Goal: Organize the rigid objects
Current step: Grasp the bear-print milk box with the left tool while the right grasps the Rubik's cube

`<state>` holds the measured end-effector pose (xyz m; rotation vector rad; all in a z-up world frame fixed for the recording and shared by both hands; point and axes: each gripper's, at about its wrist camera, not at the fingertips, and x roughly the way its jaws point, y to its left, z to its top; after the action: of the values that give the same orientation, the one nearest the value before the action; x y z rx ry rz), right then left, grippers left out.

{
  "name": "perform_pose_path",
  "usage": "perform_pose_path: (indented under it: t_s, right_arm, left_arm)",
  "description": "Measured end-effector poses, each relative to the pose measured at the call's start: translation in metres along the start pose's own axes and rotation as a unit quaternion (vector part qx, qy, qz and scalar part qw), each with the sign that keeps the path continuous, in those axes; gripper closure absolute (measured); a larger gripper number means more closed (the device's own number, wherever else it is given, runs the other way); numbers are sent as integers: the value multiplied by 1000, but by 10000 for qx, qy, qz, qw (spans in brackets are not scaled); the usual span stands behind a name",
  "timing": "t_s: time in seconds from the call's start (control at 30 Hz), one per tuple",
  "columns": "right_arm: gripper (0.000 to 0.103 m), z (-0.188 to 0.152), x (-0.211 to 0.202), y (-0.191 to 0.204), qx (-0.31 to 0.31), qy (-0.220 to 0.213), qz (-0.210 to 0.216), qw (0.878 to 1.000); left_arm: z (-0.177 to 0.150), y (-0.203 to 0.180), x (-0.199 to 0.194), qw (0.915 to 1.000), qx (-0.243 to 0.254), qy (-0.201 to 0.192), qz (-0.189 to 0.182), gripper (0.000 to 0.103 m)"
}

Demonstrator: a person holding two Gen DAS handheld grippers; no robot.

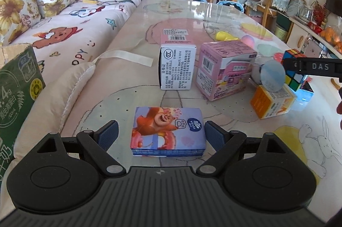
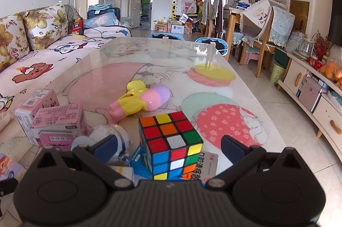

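Note:
My left gripper (image 1: pixel 161 136) is open and low over the table. A tissue pack (image 1: pixel 168 130) printed with a cartoon bear lies between its blue pads (image 1: pixel 108 135) without touching them. Beyond it stand a white-and-pink box (image 1: pixel 177 68) and a pink box (image 1: pixel 224 70), with an orange box (image 1: pixel 271 103) to the right. My right gripper (image 2: pixel 168 147) is open around a Rubik's cube (image 2: pixel 171 141), which rests tilted on a blue box (image 2: pixel 139 165). Neither pad touches the cube. A yellow-and-pink toy (image 2: pixel 139 101) lies farther back.
A round clear container (image 2: pixel 113 137) sits by the right gripper's left finger. A green milk carton (image 1: pixel 17 98) and a cushion (image 1: pixel 70 88) border the table's left side, with the sofa (image 1: pixel 64 34) behind. The table edge (image 2: pixel 263 111) drops to the floor on the right.

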<state>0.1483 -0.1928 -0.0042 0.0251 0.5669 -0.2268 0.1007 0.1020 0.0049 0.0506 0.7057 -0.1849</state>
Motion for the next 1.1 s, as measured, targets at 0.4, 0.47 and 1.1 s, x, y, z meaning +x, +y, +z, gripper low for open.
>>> perform_pose_path:
  t_s: [0.4,0.47,1.1]
  right_arm:
    - [29,2,10,-6,128,127,-81,9998]
    - [41,1,10,-6,125,141,-41,9998]
    - [52,14,-12,3,70,25,86,9999]
  left_arm:
    - [5,3,6,9995,-49,319,53,13]
    - [6,5,6,9994,-88,319,44,13]
    - [13,15,-9,9994,-336,-93,70,14]
